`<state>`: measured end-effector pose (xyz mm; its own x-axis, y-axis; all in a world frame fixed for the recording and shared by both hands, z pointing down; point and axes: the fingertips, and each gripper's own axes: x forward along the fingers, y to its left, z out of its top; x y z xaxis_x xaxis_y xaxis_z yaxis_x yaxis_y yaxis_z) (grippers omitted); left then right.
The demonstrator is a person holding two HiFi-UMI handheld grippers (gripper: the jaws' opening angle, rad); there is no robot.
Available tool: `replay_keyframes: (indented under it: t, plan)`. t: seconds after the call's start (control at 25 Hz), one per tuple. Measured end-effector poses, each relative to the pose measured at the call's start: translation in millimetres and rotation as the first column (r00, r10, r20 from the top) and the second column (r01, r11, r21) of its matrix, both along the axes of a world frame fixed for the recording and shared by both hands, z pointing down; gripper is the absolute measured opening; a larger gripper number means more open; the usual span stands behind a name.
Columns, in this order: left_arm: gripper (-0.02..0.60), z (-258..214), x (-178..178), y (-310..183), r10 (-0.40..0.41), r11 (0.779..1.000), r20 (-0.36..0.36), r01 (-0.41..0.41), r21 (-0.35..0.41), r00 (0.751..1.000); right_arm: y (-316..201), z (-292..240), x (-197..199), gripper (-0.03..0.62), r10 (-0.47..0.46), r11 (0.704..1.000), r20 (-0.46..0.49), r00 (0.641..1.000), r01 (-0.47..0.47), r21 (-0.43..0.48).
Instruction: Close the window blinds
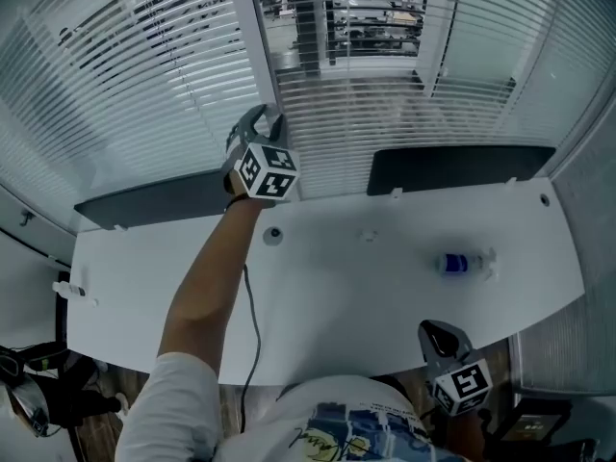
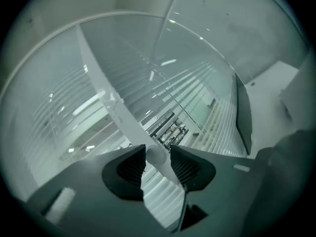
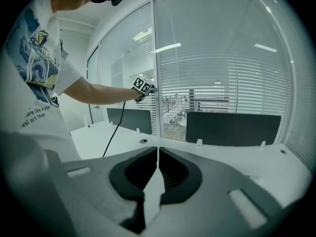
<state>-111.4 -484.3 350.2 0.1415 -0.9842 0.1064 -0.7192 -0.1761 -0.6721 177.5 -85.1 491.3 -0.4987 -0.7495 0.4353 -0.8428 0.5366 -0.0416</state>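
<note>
Blinds (image 1: 366,114) hang down across the glass at 12 o'clock in the head view, beyond the far table edge. Slats are tilted partly open, and a room shows through the gaps at 12. A white mullion (image 1: 252,46) splits the left pane from the centre one.

A white wand (image 2: 159,157) is seen in the left gripper view only, running up toward 11 o'clock along the mullion.

Left hand-held gripper (image 1: 267,118) is raised to the mullion on an outstretched arm, at 11 o'clock from table centre. Its jaws (image 2: 158,149) stand apart with the wand between them. The wand nearly fills the gap and the pads do not visibly pinch it.

Right hand-held gripper (image 1: 438,330) is held low at 5 o'clock, at the near table edge and well apart from the blinds. Its jaws (image 3: 158,149) are together with only a thin slit left, and nothing is in them.

The white table (image 1: 385,296) is mostly bare. A small bottle (image 1: 460,264) lies on it at 3 o'clock. Two dark panels stand on the far edge, one at 9–10 o'clock (image 1: 144,203) and one at 1–2 o'clock (image 1: 462,168). A thin cable (image 1: 252,325) hangs beside the left arm, toward 6 o'clock.
</note>
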Motion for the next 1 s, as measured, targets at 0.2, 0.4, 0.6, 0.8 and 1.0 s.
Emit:
replay_keyframes:
  t: [0.2,0.4,0.6,0.8,1.0]
  plan:
    - [0.163,6.2,1.3,3.1,0.035,0.999,0.36,-0.041,0.01,0.932,4.1,-1.8,-2.7,0.012,-0.001,1.0,0.005,1.0,0.001,-0.005]
    - [0.173,4.9,0.5,-1.1,0.058,0.997,0.542,-0.072,0.005,0.838,9.5,-1.3,-4.0,0.012,-0.004,1.0,0.006,1.0,0.004,-0.011]
    - [0.175,12.5,-1.2,-10.5,0.086,0.996,0.638,-0.077,-0.043,0.765,12.9,-0.4,-3.9,0.012,0.001,1.0,0.006,1.0,-0.001,-0.014]
    - [0.132,15.3,-1.5,-14.9,0.078,0.997,0.658,-0.068,-0.041,0.749,11.4,0.1,-2.0,0.012,0.008,1.0,0.01,1.0,-0.008,-0.01]
    - [0.13,12.2,-0.1,-13.2,0.039,0.999,0.562,-0.031,-0.022,0.826,10.4,5.3,-2.2,0.012,0.002,1.0,0.017,1.0,-0.001,-0.014]
